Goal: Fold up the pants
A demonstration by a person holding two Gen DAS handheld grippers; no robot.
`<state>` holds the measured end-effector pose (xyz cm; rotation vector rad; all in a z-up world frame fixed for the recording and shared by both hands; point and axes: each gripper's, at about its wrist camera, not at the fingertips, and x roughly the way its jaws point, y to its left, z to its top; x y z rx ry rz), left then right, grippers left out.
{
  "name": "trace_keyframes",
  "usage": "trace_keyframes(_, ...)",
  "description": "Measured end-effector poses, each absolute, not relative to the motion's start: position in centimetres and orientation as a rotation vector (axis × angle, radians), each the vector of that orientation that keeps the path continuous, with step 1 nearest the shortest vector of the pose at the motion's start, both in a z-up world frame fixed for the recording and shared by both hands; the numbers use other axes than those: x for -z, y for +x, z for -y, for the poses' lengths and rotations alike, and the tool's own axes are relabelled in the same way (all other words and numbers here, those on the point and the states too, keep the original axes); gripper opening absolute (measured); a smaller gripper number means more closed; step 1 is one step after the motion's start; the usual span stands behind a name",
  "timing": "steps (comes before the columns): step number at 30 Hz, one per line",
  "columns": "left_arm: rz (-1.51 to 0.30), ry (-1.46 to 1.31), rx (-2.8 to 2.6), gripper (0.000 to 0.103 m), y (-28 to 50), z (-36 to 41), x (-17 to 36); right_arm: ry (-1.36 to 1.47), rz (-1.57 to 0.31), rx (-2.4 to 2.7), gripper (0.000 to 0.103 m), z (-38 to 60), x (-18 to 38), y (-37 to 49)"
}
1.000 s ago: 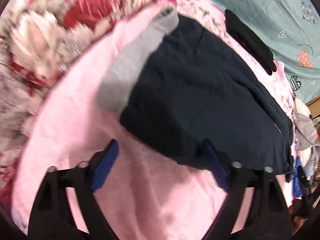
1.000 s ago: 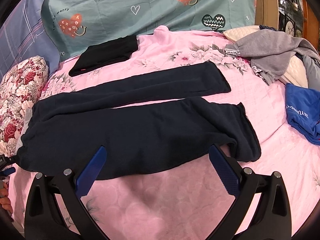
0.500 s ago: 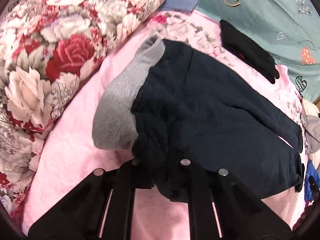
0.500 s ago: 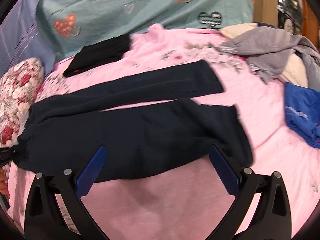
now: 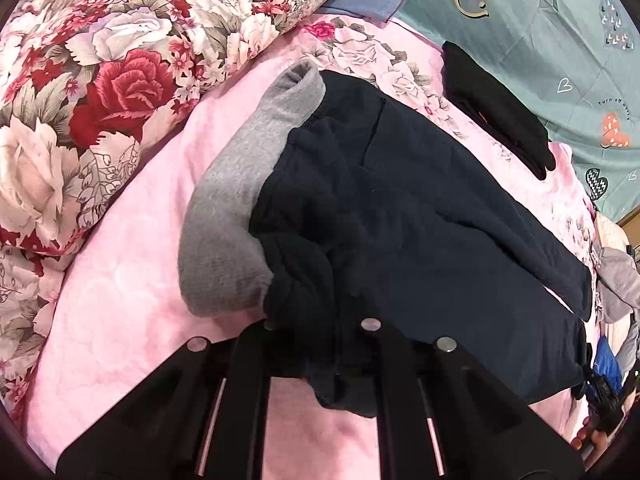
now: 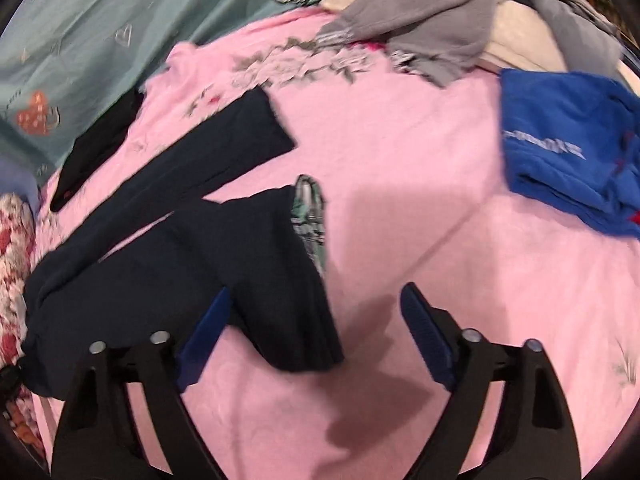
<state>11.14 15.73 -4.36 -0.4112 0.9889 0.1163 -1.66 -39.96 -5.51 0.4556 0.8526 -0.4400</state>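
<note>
Dark navy pants (image 5: 420, 220) lie spread on a pink bedspread (image 5: 132, 280), with the grey inside of the waistband (image 5: 224, 232) turned out. My left gripper (image 5: 320, 364) is shut on the near corner of the waist, its tips buried in bunched cloth. In the right wrist view both legs (image 6: 192, 264) run off to the left, and a patterned lining shows at the nearer hem (image 6: 310, 220). My right gripper (image 6: 316, 320) hangs over that hem with its jaws closing. The hem's corner lies between the blue pads (image 6: 424, 332), which do not pinch it.
A floral pillow (image 5: 100, 100) borders the bed by the waist end. A folded black garment (image 5: 496, 120) lies against the teal heart-print sheet (image 5: 560, 40). A blue garment (image 6: 560, 148) and a grey one (image 6: 440, 20) sit past the leg ends.
My left gripper has shut on the waist corner, bunching and slightly raising it. My right gripper has swung along the nearer leg to its hem and lower, and its jaws have narrowed.
</note>
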Motion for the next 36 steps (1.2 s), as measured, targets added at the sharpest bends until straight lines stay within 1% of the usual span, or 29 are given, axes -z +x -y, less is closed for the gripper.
trace_keyframes(1,-0.987,-0.412,-0.112,0.008,11.1,-15.7,4.4,0.443,-0.852,0.44,0.076,39.9,5.6,-1.1)
trace_keyframes(2,-0.988,-0.412,-0.11,0.008,11.1,-15.7,4.5,0.432,-0.856,0.427,0.06,39.9,5.5,-0.7)
trace_keyframes(3,-0.989,-0.416,-0.109,0.008,11.2,-15.7,4.5,0.405,-0.86,0.403,0.049,39.7,5.5,-0.2)
trace_keyframes(4,-0.988,-0.419,-0.109,0.007,11.1,-15.8,4.5,0.439,-0.866,0.358,0.021,40.1,5.6,0.1)
trace_keyframes(5,-0.983,-0.427,-0.116,0.006,11.0,-16.0,4.2,0.476,-0.861,0.346,0.016,40.4,5.5,0.1)
trace_keyframes(6,-0.972,-0.436,-0.12,0.006,10.7,-16.3,3.8,0.513,-0.848,0.332,0.013,40.8,5.1,-0.3)
trace_keyframes(10,-0.901,-0.466,-0.131,0.006,8.6,-17.7,0.9,0.467,-0.753,0.305,0.012,40.3,1.5,-2.8)
trace_keyframes(13,-0.857,-0.431,-0.139,0.006,6.2,-18.0,-0.8,0.44,-0.75,0.275,0.012,39.3,-0.3,-4.5)
trace_keyframes(15,-0.892,-0.42,-0.132,0.006,5.6,-18.2,0.0,0.424,-0.769,0.266,0.012,39.1,-0.3,-5.2)
trace_keyframes(16,-0.927,-0.408,-0.136,0.007,5.7,-18.2,1.1,0.428,-0.789,0.28,0.015,39.4,0.5,-5.4)
trace_keyframes(17,-0.958,-0.397,-0.144,0.009,5.9,-18.4,2.0,0.428,-0.804,0.297,0.017,39.6,1.1,-5.4)
trace_keyframes(18,-1.003,-0.389,-0.156,0.014,6.0,-18.6,3.3,0.423,-0.84,0.343,0.022,40.2,2.4,-5.2)
trace_keyframes(19,-1.041,-0.389,-0.166,0.017,6.1,-18.9,4.3,0.414,-0.88,0.416,0.048,40.8,3.5,-5.1)
trace_keyframes(20,-1.065,-0.398,-0.174,0.024,6.0,-19.3,5.2,0.409,-0.911,0.51,0.061,41.6,4.6,-5.4)
trace_keyframes(21,-1.061,-0.407,-0.188,0.036,5.8,-19.7,5.4,0.414,-0.903,0.562,0.061,42.1,5.0,-6.0)
trace_keyframes(23,-1.028,-0.394,-0.242,0.05,5.3,-20.3,4.9,0.434,-0.827,0.571,0.061,42.5,4.4,-7.2)
trace_keyframes(24,-1.007,-0.373,-0.263,0.063,5.0,-20.4,4.4,0.447,-0.801,0.546,0.061,42.4,4.1,-7.6)
trace_keyframes(25,-0.989,-0.353,-0.275,0.068,4.9,-20.4,3.9,0.457,-0.785,0.51,0.061,42.2,3.9,-7.6)
trace_keyframes(29,-0.908,-0.245,-0.309,0.08,4.3,-19.5,1.8,0.405,-0.802,0.423,0.061,41.5,4.0,-5.2)
trace_keyframes(31,-0.892,-0.223,-0.3,0.082,4.2,-18.9,1.1,0.393,-0.851,0.425,0.061,41.5,4.9,-3.2)
trace_keyframes(33,-0.889,-0.211,-0.294,0.082,4.4,-18.6,0.9,0.363,-0.871,0.413,0.047,41.2,5.6,-1.7)
trace_keyframes(34,-0.889,-0.207,-0.291,0.082,4.5,-18.4,0.9,0.345,-0.89,0.402,0.004,41.2,5.6,-1.1)
trace_keyframes(36,-0.891,-0.198,-0.293,0.082,5.3,-18.1,1.0,0.381,-0.84,0.408,0.006,41.7,4.6,-1.5)
